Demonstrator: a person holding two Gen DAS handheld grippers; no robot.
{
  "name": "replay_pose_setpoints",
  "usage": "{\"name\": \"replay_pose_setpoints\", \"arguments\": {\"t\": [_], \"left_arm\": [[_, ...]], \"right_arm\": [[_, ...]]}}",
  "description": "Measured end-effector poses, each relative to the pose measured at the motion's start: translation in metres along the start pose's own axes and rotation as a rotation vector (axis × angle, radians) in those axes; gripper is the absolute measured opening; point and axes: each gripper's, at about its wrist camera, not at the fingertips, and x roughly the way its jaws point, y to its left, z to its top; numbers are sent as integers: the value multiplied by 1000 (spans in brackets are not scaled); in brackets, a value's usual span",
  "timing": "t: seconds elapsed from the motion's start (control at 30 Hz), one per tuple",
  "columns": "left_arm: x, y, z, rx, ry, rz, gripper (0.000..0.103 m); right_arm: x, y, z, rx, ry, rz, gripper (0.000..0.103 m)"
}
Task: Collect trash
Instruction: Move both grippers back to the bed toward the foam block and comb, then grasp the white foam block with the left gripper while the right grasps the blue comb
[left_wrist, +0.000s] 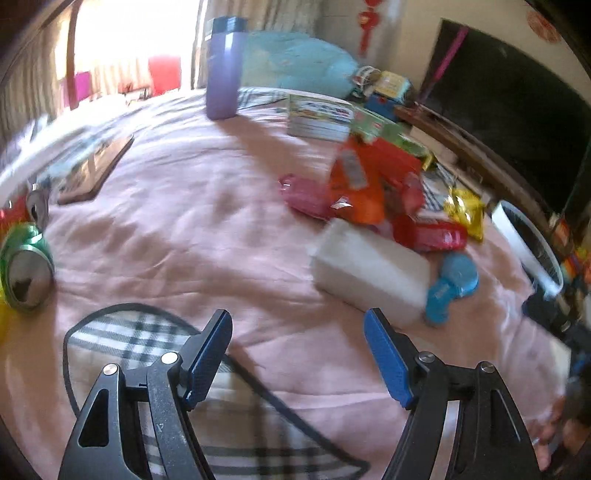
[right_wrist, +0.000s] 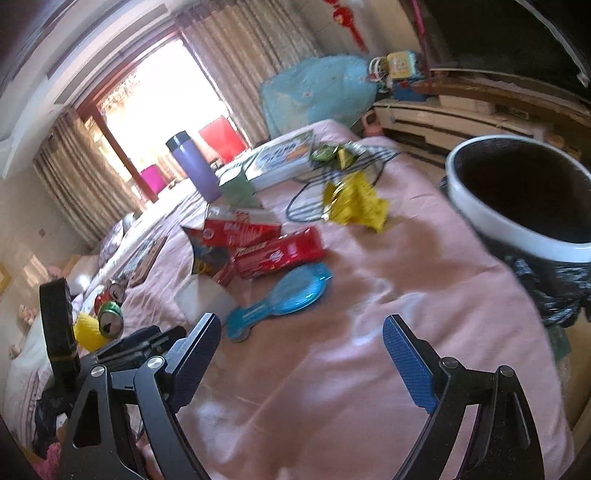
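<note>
Purple flask upright on pink bedspread; book stack nearby.

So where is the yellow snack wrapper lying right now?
The yellow snack wrapper lies crumpled on the pink bedspread, centre of the right wrist view, between the red packets and the trash bin.

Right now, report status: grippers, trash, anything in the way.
Left gripper open, empty. Right gripper open, empty. Yellow wrapper and red packets loose on pink bedspread; bin at bed edge. Blue hand mirror lies nearest right gripper.
</note>
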Motion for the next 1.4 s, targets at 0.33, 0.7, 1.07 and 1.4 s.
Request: {"name": "replay_pose_setpoints", "arguments": {"t": [0.33,0.7,1.07,1.4], "left_arm": [[15,-41,0,112,22,-93,74],[5,2,6,46,3,-4,80],[-11,15,0,-17,14,-53,80],[11,-11,19,10,23,-72,83]], "right_arm": [[10,-11,6,48,11,-37,90],[27,-3,10,11,60,-25,81],[65,11,20,-41,139,-42,54],[51,-4,36,-41,95,-41,18]]}}
